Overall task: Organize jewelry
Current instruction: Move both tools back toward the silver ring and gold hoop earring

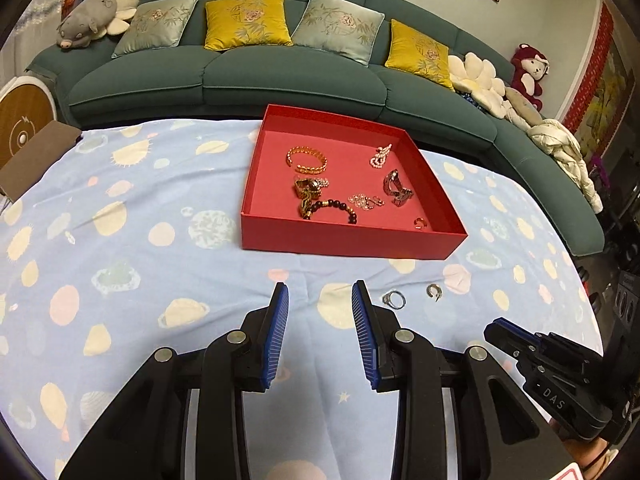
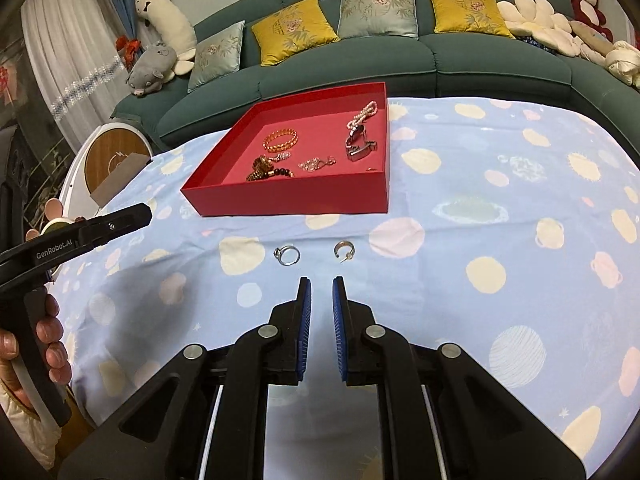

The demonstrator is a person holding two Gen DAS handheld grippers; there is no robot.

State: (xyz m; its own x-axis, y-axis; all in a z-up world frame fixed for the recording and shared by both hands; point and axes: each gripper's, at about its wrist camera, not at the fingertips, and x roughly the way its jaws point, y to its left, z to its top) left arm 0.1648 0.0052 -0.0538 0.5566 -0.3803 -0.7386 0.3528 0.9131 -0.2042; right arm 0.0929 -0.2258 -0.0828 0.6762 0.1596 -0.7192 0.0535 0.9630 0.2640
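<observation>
Red box (image 1: 348, 240) sitting on the blue planet-print cloth (image 1: 120, 240), used here as the landmark. Inside the box: gold bangle (image 1: 307, 160) toward the far-left area, pearl piece (image 1: 380, 156) toward the far-right, dark watch-like piece (image 1: 396, 189) right of center, dark bead bracelet (image 1: 334, 209) with a gold-brown tangle near the front-left, small sparkly piece (image 1: 365, 201) near front center, small ring (image 1: 419, 223) in the front-right corner. Same contents visible from the right wrist view: bangle (image 2: 281, 140), pearl piece (image 2: 362, 115), watch-like piece (image 2: 359, 145), bead bracelet (image 2: 270, 173), sparkly piece (image 2: 316, 164). Outside the box, on the cloth just in front of its near wall: silver ring (image 2: 287, 255) and open hoop earring (image 2: 344, 251), lying near each other, not touching; also seen at (image 1: 394, 299) and (image 1: 433, 291). Left gripper (image 1: 320, 292) released, blue pads wide apart, nothing between them, hovering over the cloth in front of the box, silver ring just off its right finger tip. Right gripper (image 2: 321, 280) with pads close together but a narrow gap showing, nothing gripped, positioned in front of the box with the ring and earring just ahead of its tips. Left hand (image 2: 44, 344) wrapped around its handle at the edge of the right wrist view. Green sofa (image 1: 280, 76) with 4 cushions behind the box.
</observation>
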